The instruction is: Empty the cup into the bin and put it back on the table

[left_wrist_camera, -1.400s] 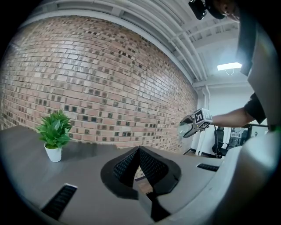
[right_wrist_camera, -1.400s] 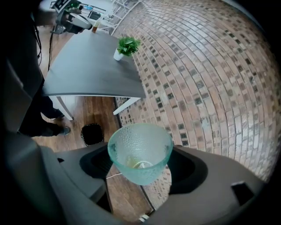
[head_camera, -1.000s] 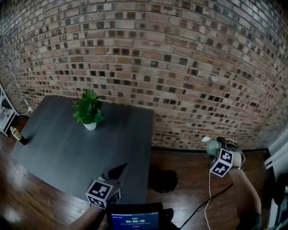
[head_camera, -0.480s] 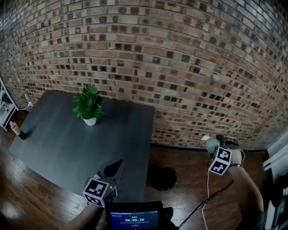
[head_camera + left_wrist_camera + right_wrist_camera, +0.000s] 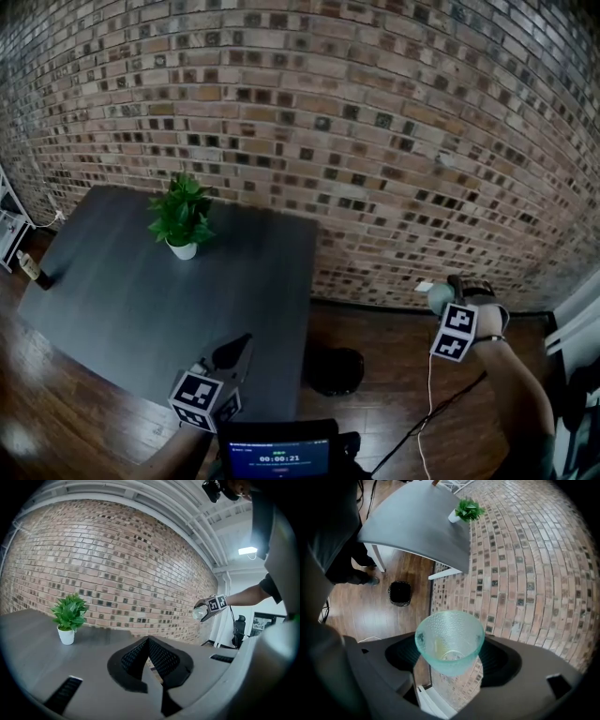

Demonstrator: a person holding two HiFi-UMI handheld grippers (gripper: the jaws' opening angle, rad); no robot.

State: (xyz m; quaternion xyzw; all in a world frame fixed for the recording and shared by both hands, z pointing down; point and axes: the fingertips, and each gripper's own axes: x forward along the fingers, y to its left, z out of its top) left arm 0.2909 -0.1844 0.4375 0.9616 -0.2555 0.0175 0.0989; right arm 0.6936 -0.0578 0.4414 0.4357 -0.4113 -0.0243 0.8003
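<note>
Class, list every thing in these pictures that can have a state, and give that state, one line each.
Cup: gripped in the right claw, mouth facing that claw's camera; contents unclear.
Right claw: shut on the cup.
Left claw: shut, empty.
Bin: upright on the floor, top open.
Potted plant: upright on the table.
</note>
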